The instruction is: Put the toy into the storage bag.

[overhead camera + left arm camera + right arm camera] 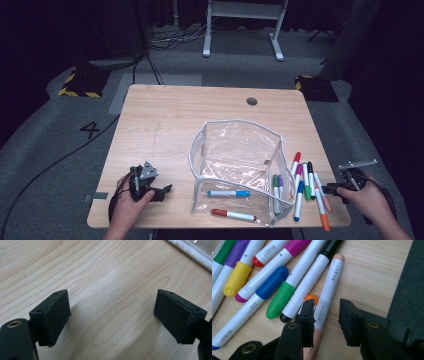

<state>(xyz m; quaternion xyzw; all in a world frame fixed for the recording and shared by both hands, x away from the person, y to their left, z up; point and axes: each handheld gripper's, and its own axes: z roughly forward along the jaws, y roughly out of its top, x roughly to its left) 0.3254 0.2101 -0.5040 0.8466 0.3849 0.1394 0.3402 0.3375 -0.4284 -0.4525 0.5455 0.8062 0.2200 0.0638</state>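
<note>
Marker [327, 293], white barrel w/ peach cap, peach end, between right hand-held gripper [326, 323] jaws

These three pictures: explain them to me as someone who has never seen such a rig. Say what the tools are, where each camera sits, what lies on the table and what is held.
A person sits at a wooden table with a hand-held two-jaw gripper in each hand. The high view looks down from above; the other two cameras ride on the grippers.

The left gripper rests open over bare wood, holding nothing.

The right gripper has its jaws either side of a peach-coloured marker at the edge of a row of loose markers; the pads do not yet press it.

A clear zip pouch stands open in the middle, with a blue marker and a red marker lying inside.
</note>
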